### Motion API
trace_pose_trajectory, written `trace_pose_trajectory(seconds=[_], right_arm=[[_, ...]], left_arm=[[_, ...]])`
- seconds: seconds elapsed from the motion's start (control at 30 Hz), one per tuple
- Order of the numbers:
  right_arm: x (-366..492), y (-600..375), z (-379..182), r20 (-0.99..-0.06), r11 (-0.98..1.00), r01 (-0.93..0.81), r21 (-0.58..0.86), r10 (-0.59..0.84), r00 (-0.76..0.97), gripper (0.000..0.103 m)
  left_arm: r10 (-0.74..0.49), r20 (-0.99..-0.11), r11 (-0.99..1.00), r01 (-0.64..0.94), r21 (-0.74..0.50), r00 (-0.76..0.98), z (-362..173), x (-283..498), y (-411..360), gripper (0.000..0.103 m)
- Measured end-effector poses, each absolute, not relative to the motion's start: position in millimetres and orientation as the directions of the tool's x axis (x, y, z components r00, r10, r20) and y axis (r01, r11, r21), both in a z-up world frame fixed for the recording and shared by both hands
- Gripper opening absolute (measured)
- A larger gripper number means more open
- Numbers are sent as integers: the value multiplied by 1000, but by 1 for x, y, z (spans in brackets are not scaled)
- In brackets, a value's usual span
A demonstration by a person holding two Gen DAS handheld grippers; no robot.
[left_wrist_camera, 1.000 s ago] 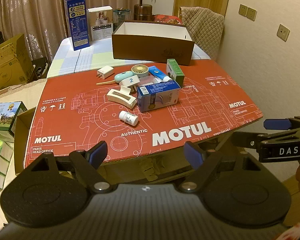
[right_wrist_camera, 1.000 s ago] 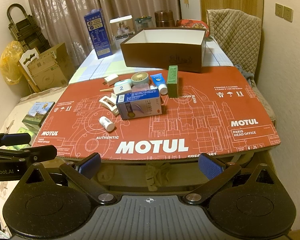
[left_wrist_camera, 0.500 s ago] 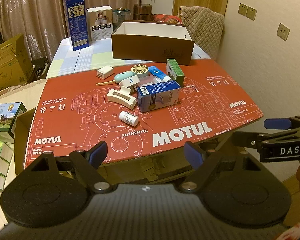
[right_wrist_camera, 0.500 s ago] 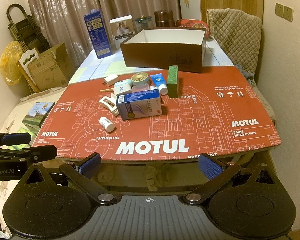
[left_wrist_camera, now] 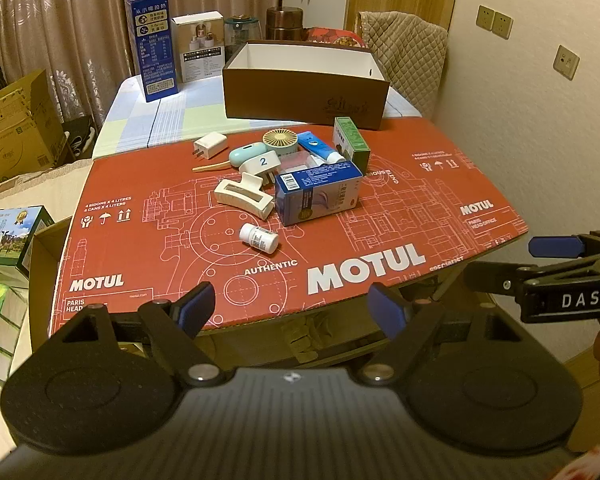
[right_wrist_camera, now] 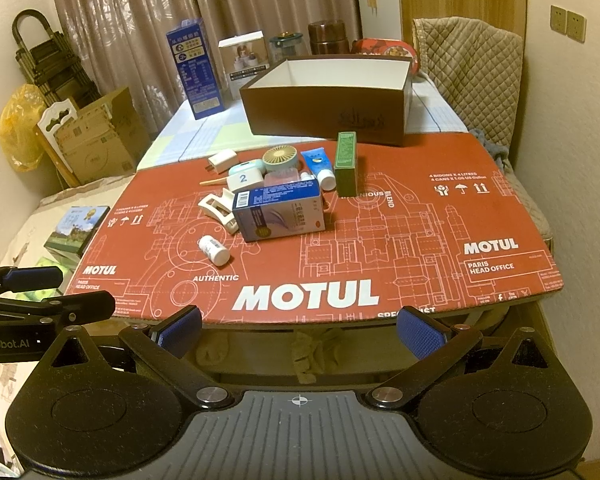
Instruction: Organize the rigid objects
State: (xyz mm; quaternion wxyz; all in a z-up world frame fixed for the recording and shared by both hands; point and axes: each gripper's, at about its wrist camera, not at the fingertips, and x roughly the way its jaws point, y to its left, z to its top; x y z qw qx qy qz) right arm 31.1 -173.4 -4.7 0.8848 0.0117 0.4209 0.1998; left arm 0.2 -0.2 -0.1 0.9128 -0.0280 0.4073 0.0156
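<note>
A cluster of small items lies mid-sheet on the red cardboard sheet (left_wrist_camera: 400, 208): a blue-and-white carton (left_wrist_camera: 318, 192), a cream hair clip (left_wrist_camera: 242, 196), a small white bottle (left_wrist_camera: 259, 237), a green box (left_wrist_camera: 352, 142), a blue tube (left_wrist_camera: 320, 151), a round fan (left_wrist_camera: 280, 139) and a white charger (left_wrist_camera: 210, 145). Behind them stands an open brown box (left_wrist_camera: 306, 92). My left gripper (left_wrist_camera: 294, 306) hangs open before the sheet's near edge, holding nothing. My right gripper (right_wrist_camera: 300, 330) is open too, at the same edge. The carton (right_wrist_camera: 280, 214) and brown box (right_wrist_camera: 328, 108) show in the right wrist view.
A tall blue carton (left_wrist_camera: 152, 46) and a white box (left_wrist_camera: 202, 46) stand at the back of the table, with jars beside them. Cardboard boxes (left_wrist_camera: 16, 128) sit on the floor at left. A quilted chair back (right_wrist_camera: 472, 68) and wall are on the right.
</note>
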Motion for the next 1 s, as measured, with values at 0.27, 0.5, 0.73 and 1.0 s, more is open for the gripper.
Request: trace_pose_trajectory(seconds=[0.27,0.5,0.73,1.0], right_arm=[[38,-170,1,-739,923,-335,192,360,569,101],[38,-172,-2,-738,924,-328,195,359,572,101],[42,-169,-5,-739,929,-313,198,352,574,101],[47,-166,-8,-738,933,-291,209,346,579,101]], left_arm=[[5,-745,998,-50,-38,667,0,0,0,81],[5,-745,998,-50,-38,668,-3,1,3,81],[0,-747,998,-44,-40,665,-9,7,8,81],[-4,-754,999,-33,-34,656,-18,19,21,81]])
